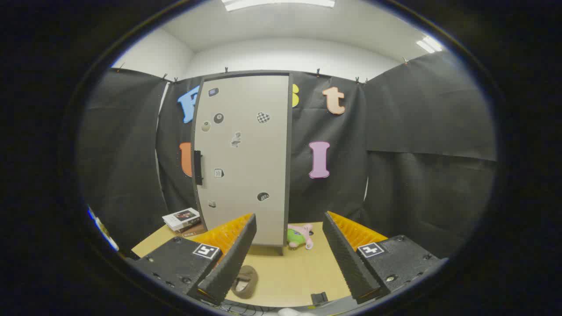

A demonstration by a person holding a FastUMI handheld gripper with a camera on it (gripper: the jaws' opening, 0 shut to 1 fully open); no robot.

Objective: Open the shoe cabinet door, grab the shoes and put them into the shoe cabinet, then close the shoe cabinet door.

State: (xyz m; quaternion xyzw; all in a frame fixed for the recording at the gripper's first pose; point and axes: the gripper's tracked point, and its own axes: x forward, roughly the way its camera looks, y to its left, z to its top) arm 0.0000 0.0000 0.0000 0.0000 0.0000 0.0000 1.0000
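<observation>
A tall grey shoe cabinet (pixel 246 158) stands on the wooden table beyond my fingers, its door closed and dotted with stickers. A dark handle (pixel 198 167) sits on the door's left edge. My gripper (pixel 290 232) is open, with nothing between the fingers. A brown shoe (pixel 245 281) lies on the table low down, just inside my left finger, partly hidden by it.
A pink and green plush toy (pixel 300 236) lies at the cabinet's right foot. A stack of books (pixel 183 219) rests left of the cabinet. A small black object (pixel 319 298) sits at the table's near edge. Black cloth walls close in the table.
</observation>
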